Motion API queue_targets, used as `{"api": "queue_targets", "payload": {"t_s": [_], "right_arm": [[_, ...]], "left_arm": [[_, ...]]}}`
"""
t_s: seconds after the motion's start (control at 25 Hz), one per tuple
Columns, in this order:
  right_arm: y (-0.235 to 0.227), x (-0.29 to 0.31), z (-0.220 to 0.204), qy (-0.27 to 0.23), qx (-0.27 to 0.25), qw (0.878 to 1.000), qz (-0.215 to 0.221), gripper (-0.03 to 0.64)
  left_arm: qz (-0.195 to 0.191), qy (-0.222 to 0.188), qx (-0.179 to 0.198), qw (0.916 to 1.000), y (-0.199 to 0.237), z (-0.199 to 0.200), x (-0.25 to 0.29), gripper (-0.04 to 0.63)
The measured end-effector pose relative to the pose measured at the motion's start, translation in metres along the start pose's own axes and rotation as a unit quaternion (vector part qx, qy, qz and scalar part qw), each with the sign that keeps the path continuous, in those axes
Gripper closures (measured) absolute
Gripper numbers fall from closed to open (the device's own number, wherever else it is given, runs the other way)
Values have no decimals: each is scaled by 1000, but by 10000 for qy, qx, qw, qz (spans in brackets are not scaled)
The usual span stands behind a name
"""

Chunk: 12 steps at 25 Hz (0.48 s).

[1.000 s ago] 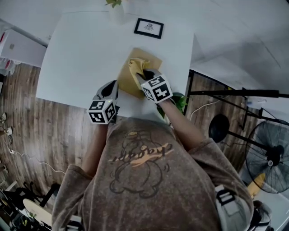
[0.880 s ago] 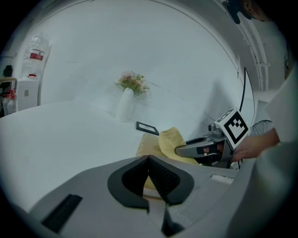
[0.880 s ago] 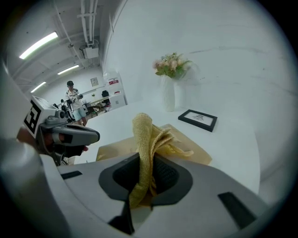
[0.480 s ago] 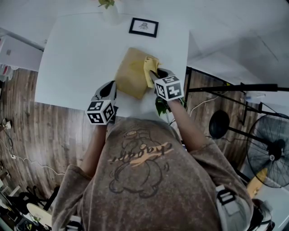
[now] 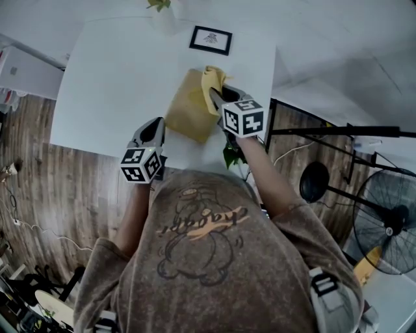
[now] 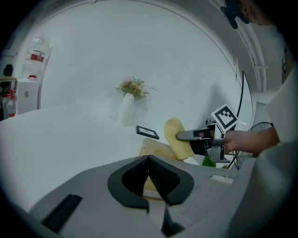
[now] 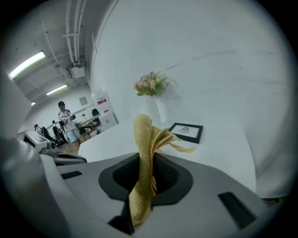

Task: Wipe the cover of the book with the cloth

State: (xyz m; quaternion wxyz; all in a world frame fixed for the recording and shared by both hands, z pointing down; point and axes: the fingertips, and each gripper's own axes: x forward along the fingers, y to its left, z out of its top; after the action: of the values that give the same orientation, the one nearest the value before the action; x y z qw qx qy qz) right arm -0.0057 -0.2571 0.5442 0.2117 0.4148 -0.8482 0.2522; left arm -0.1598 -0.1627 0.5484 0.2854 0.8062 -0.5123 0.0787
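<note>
A tan book (image 5: 187, 112) lies flat on the white table (image 5: 110, 84). My right gripper (image 5: 218, 96) is shut on a yellow cloth (image 5: 212, 80) and holds it over the book's far right part. In the right gripper view the cloth (image 7: 146, 139) stands up out of the shut gripper (image 7: 146, 160). My left gripper (image 5: 156, 128) sits near the table's front edge, left of the book, shut with nothing in it. The left gripper view shows that gripper (image 6: 149, 158), with the book (image 6: 156, 148) and the hanging cloth (image 6: 179, 138) beyond it.
A black picture frame (image 5: 210, 39) and a white vase with flowers (image 5: 160, 13) stand at the table's far side. A green plant (image 5: 229, 155) is by the front right corner. A black stand and a fan (image 5: 390, 224) are on the floor to the right.
My right gripper has carried the cloth from the book's middle to the right and then toward its far edge. The left gripper has stayed by the front edge.
</note>
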Motion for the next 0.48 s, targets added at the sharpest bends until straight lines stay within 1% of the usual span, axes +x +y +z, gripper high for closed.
{"api": "queue_targets", "payload": {"t_s": [0.08, 0.24, 0.36, 0.48], "right_arm": [[19, 14, 10, 2, -148, 9996, 238, 551], [53, 45, 17, 199, -490, 9970, 572, 551], [72, 66, 9, 436, -752, 9936, 726, 551], [78, 82, -7, 706, -1051, 9893, 730, 551]], "left_arm": [[26, -36, -28, 10000, 1, 2, -4, 592], [84, -127, -71, 9999, 4, 8, -10, 592], [123, -188, -86, 9997, 7, 12, -14, 592], [162, -219, -104, 9996, 12, 14, -17, 592]]}}
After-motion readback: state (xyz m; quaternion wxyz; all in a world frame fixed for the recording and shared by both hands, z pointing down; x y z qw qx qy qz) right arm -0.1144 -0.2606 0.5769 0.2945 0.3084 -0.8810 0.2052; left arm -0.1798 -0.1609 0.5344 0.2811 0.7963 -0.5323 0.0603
